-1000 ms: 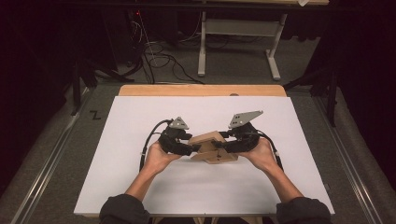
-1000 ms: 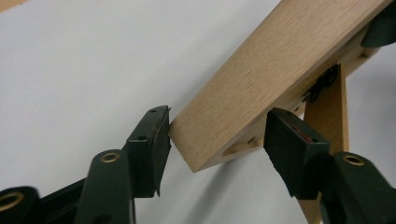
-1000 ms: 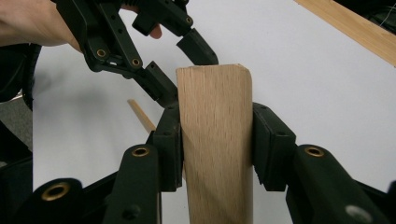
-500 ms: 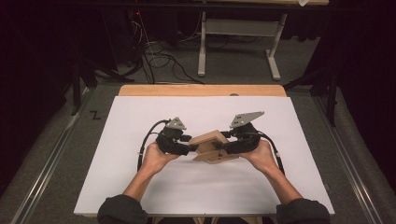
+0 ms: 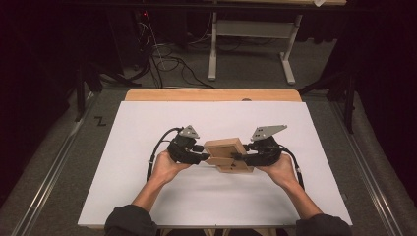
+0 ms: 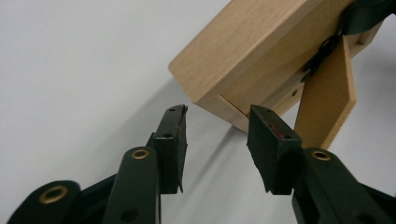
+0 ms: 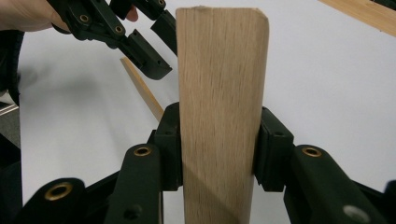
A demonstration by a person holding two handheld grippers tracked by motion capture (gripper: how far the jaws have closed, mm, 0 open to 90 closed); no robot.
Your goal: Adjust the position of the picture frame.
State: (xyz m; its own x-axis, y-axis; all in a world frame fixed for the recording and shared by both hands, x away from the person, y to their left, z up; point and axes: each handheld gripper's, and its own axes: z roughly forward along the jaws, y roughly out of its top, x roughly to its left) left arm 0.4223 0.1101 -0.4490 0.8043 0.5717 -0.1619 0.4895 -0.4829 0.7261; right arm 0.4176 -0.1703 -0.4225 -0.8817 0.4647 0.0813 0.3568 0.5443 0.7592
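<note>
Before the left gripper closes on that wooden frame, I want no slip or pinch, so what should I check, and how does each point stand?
1. Right gripper clamped on the frame: ok, its fingers press both sides of the edge.
2. Left gripper lined up with the frame's corner: ok, the corner sits just ahead of the gap.
3. Left fingers gripping the wood: not ok, the jaws have just been closing, but nothing is between them yet.
4. Hinged stand out of the fingers' path: cannot tell; it hangs swung out close behind the right-hand finger.
5. Frame resting on the table: cannot tell.
</note>
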